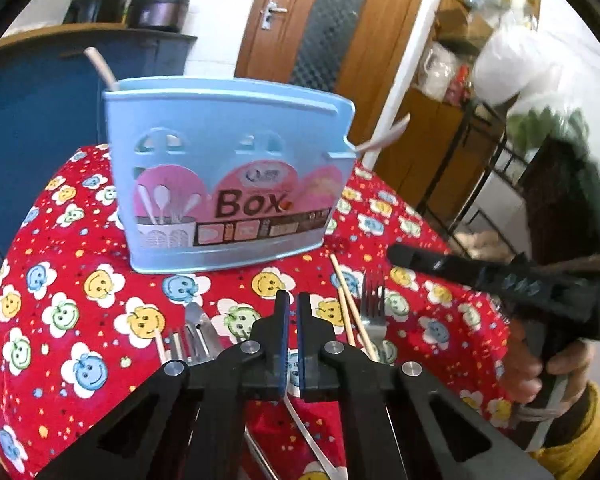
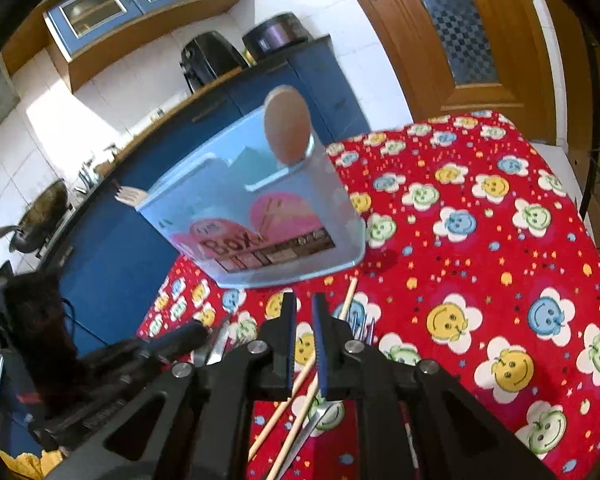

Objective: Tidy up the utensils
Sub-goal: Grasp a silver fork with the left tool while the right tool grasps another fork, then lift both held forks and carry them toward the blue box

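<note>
Holder: a blue utensil box (image 1: 228,184) is seen standing upright on the red smiley tablecloth (image 1: 80,300), at the far side of the loose cutlery; a pale spoon handle (image 1: 100,66) rises from its left end.
Left tongs: the left gripper (image 1: 293,308) is closed; a thin metal handle (image 1: 304,432) runs down from between its jaws, so a grip on it is judged likely, though the contact itself is hidden.
Right tongs: the right gripper (image 2: 303,316) is nearly closed, and nothing is seen between its tips.
Loose pieces: a fork (image 1: 372,312) and a pair of chopsticks (image 1: 346,300) are laid just right of the left gripper; in the right wrist view the chopsticks (image 2: 300,384) pass under the right jaws.
Axis: the chopsticks run near to far, pointing toward the box.
Key relation: the box lies straight ahead of and above the left jaws, so a lift and forward carry is called for.
Nearer hand: the right gripper is judged nearer the chopsticks.
</note>
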Motion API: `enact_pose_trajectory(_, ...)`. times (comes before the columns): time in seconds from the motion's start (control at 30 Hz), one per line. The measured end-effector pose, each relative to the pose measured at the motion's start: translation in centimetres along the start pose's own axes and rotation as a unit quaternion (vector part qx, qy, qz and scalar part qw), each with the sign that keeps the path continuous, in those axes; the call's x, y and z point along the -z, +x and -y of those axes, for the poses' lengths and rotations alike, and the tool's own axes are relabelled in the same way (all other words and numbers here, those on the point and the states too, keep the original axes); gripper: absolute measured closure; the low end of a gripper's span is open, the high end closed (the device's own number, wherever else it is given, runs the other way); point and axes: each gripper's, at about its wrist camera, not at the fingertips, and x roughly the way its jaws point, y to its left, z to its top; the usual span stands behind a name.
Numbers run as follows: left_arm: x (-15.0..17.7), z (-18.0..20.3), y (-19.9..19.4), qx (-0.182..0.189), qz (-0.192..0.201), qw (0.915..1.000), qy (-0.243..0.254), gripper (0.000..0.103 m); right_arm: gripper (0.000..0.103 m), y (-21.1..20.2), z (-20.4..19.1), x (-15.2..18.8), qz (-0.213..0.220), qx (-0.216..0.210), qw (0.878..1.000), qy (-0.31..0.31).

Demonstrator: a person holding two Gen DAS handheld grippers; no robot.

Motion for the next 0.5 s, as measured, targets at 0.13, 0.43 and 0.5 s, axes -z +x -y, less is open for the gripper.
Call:
enact_pose_trajectory(0.13, -0.1, -0.5, -0.7, 0.004, 0.002, 1.0000, -0.003, 0.102, 0.091, 1.1, 0.4, 0.0, -0.020, 0.010, 1.000, 0.013)
enact_pose_trajectory(0.43, 1.0, -1.1, -0.3, 0.010, -0.029, 0.9995, -0.012, 0.102, 0.075, 0.4, 1.1, 0.7, -0.017, 0.039, 0.999, 0.024)
enact_pose_trajectory(0.5, 1.2, -1.1, 0.0, 0.009, -0.038, 0.9991, -0.014, 0.102, 0.071, 0.2, 1.4, 0.9, -0.016, 0.049, 0.998, 0.021)
